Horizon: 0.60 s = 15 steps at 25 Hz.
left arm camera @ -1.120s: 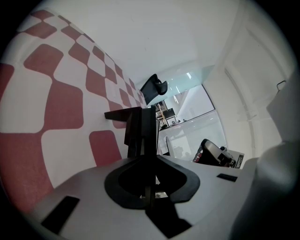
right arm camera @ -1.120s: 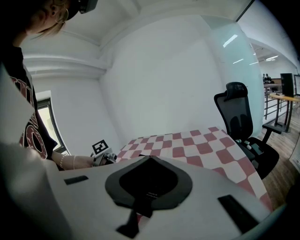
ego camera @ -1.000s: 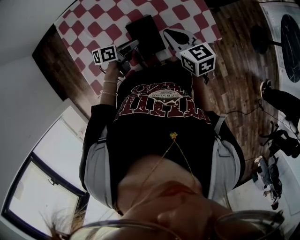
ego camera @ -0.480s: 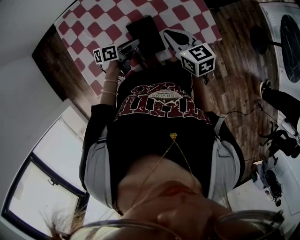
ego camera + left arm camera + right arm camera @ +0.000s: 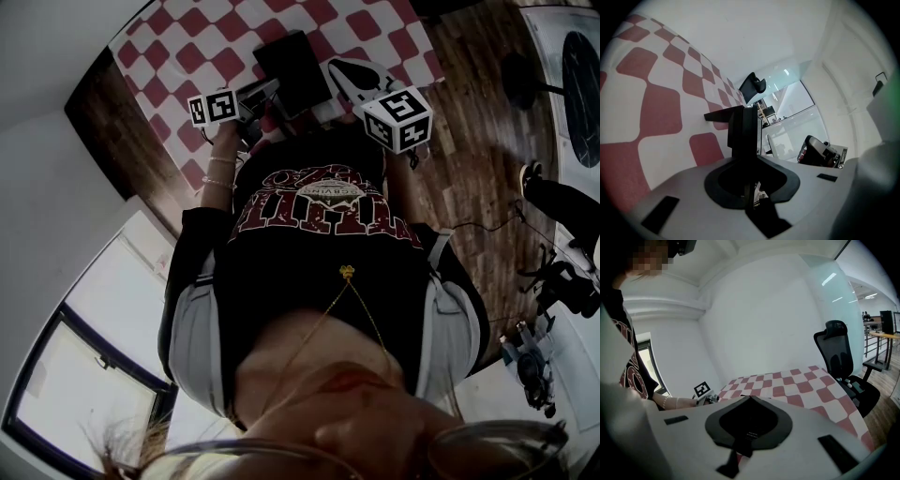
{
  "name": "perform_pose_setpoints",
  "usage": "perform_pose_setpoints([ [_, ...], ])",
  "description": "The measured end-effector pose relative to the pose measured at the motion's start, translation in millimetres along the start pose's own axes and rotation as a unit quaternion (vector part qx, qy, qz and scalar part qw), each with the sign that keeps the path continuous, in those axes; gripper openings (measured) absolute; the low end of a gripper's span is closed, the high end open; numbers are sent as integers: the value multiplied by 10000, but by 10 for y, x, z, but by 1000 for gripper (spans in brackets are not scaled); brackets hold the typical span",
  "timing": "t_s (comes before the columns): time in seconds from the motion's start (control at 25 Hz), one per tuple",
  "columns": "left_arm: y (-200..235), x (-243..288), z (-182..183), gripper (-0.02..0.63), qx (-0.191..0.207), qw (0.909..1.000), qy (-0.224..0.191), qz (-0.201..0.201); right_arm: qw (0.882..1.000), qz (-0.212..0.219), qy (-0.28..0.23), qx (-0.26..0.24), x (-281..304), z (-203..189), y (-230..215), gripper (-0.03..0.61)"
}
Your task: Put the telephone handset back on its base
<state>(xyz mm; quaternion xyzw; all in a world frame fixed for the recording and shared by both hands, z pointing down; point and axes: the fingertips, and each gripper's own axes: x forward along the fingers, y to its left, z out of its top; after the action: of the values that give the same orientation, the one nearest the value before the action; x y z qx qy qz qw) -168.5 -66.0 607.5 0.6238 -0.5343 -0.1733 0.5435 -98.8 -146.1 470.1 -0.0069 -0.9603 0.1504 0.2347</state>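
Observation:
A black telephone handset (image 5: pixel 292 59) sits over the red-and-white checked table (image 5: pixel 187 42). In the left gripper view the handset (image 5: pixel 743 131) rises straight out from between my jaws. My left gripper (image 5: pixel 265 96) is closed on its near end, and its marker cube (image 5: pixel 211 106) shows beside the wrist. My right gripper (image 5: pixel 343 73) hovers just right of the handset. Its jaws (image 5: pixel 750 398) meet in a point with nothing between them. I cannot make out the telephone base in any view.
The person's dark shirt (image 5: pixel 319 244) hides the near table edge. A black office chair (image 5: pixel 840 357) stands at the table's right end on the wooden floor (image 5: pixel 469 122). Bags and gear (image 5: pixel 562 281) lie on the floor at far right. A window (image 5: pixel 84 375) is lower left.

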Motion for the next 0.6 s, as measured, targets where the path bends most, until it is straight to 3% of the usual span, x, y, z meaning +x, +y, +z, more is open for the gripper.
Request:
perform_pose_setpoints([
  [0.6,3,11,2,75,166,9998,34,-57,9999,80,-76,83,-14,11,9,20],
])
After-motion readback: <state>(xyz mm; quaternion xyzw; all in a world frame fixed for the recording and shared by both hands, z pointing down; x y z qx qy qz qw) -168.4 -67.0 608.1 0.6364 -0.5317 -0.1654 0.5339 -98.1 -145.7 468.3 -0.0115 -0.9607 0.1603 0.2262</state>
